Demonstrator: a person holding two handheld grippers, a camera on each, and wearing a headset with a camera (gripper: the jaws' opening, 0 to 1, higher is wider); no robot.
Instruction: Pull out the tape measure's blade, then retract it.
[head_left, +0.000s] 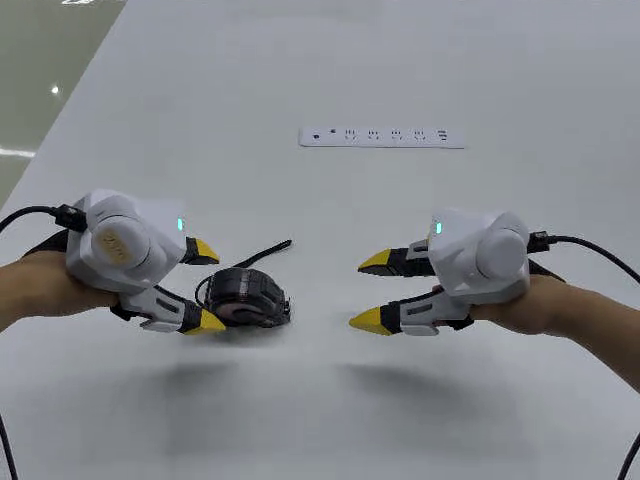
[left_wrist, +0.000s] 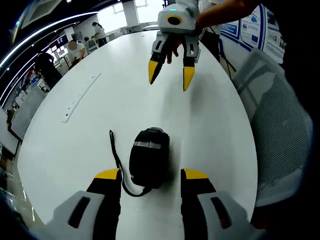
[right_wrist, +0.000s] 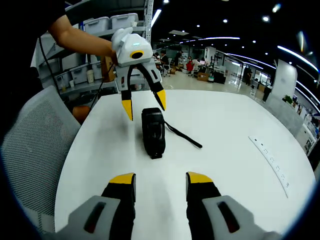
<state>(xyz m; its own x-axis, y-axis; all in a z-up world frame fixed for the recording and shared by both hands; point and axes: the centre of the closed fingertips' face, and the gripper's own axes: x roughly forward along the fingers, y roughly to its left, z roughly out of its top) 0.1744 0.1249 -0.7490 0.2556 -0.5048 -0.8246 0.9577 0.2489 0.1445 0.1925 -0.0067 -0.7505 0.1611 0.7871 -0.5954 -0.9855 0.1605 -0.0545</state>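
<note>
Just ahead of the left gripper (head_left: 208, 286), yellow-tipped jaws spread: rounded black tape measure (head_left: 247, 297), thin strap (head_left: 262, 250) trailing. Opposite, right gripper (head_left: 360, 294), equally spread, well apart.

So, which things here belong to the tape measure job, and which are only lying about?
For the job: tape measure; left gripper, open, jaws either side of it; right gripper, open, apart from it.
Lying about: power strip, farther back on the table; mesh chair beside the table.

Right claw (right_wrist: 161, 178) parted, tape measure (right_wrist: 153, 131) ahead
</note>
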